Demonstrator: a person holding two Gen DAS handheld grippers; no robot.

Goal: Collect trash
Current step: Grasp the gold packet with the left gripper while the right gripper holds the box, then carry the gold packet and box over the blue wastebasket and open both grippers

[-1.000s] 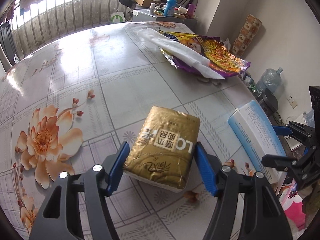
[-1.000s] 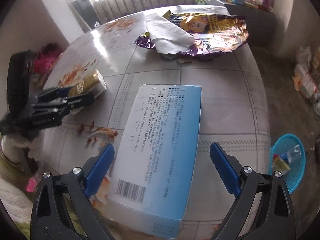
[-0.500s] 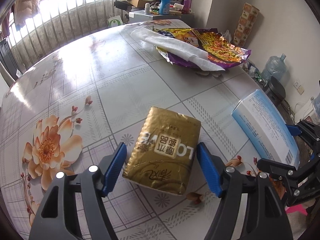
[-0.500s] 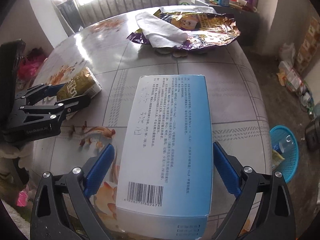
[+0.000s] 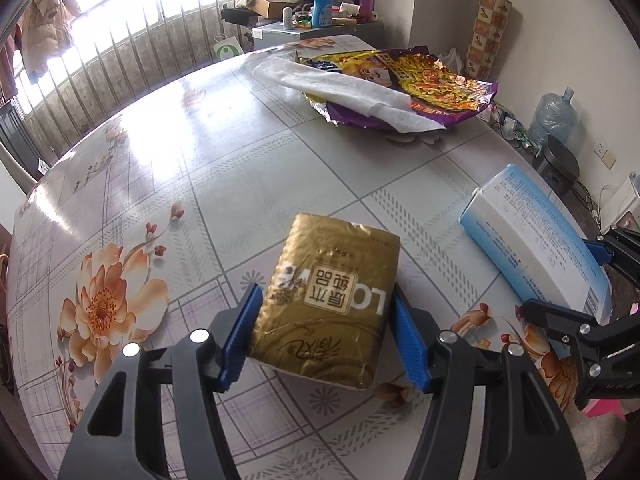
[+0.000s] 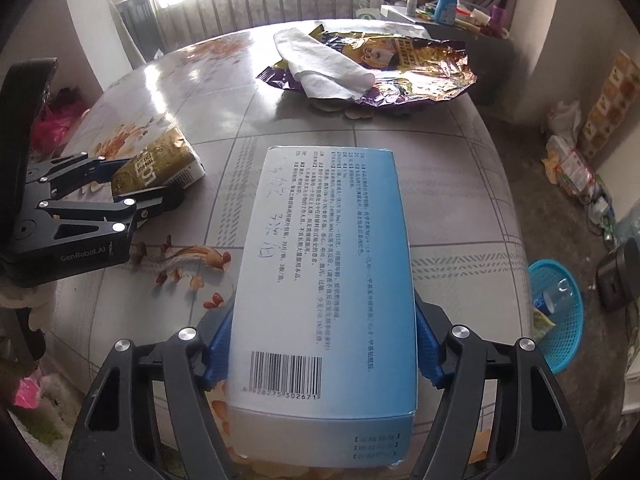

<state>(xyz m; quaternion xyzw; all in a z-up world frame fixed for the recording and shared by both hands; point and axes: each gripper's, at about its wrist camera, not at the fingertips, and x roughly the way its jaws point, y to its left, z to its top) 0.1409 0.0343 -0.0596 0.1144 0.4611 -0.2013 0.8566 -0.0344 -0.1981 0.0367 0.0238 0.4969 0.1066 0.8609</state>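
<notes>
My left claw (image 5: pixel 326 340) has the tissue pack (image 5: pixel 332 300) between its pads on the tabletop (image 5: pixel 208 168). To its right, my right claw (image 6: pixel 320 344) has the box (image 6: pixel 324 280) between its pads. Behind both, at the far side, a towel (image 5: pixel 348 92) lies on a snack bag (image 5: pixel 436 80). A basket (image 6: pixel 560 316) sits on the floor, right of the tabletop.

Both claws are now closed on their items, where a second ago they stood spread around them. The left claw (image 5: pixel 326 340) now presses its blue pads against the gold packet (image 5: pixel 330 304). The right claw (image 6: pixel 322 346) now clamps the sides of the blue box (image 6: pixel 324 280), which fills more of the right wrist view.
</notes>
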